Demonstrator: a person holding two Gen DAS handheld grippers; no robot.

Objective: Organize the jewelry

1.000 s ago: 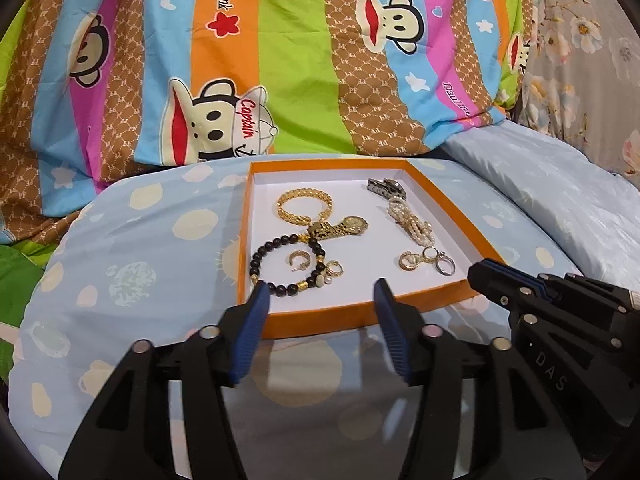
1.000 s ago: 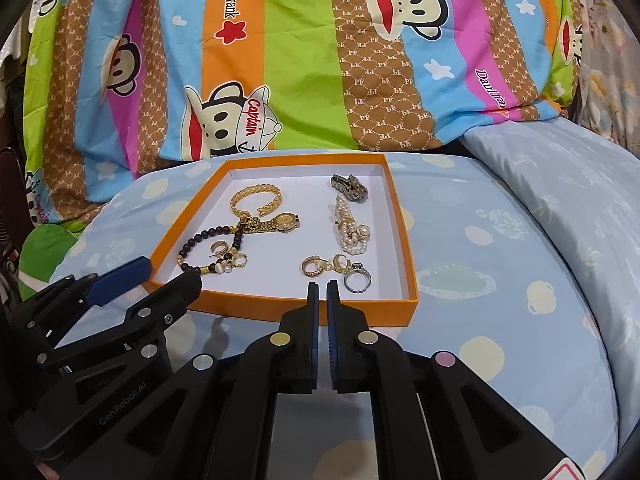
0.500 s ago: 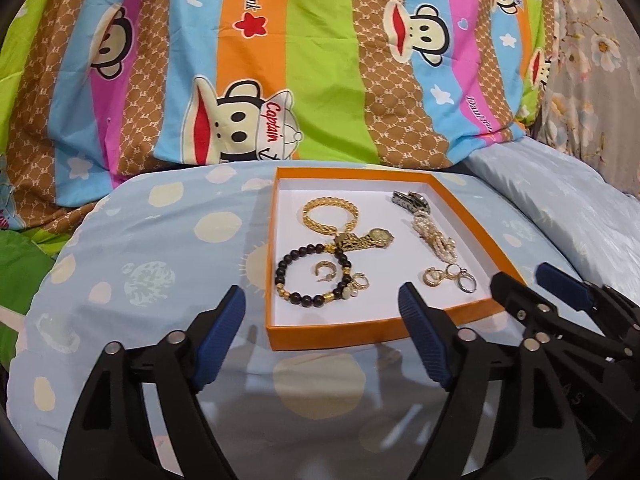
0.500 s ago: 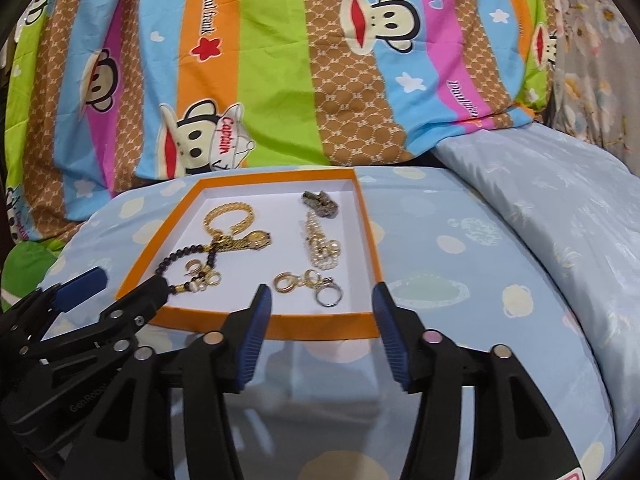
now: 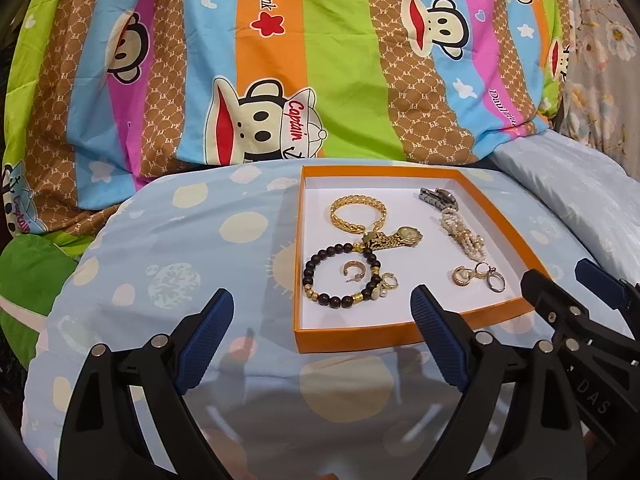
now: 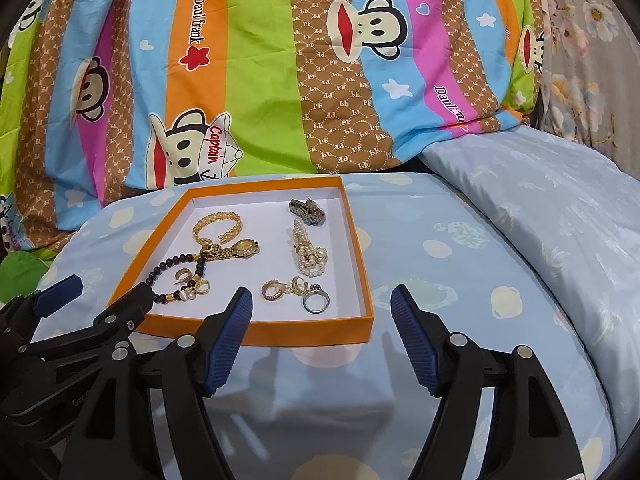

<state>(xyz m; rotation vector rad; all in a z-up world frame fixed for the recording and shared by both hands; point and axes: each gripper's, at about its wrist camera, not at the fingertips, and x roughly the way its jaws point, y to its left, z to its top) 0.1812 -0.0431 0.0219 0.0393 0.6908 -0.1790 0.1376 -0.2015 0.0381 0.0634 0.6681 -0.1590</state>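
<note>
- orange tray with white floor sits on pale blue spotted pillow, striped monkey-print bedding behind
- left gripper jaws opening, nothing between them, hovers near tray's near-left corner
- right gripper jaws opening, empty, just in front of tray's near-right corner
- in tray: gold chain bracelet, gold watch, black bead bracelet at left; pearl strand, silver ring at right

Your left gripper tilts downward, jaws opening, nothing between the blue pads. Your right gripper sits alongside at a similar tilt, jaws opening too, empty. The two seem close but apart; contact can't be judged.
</note>
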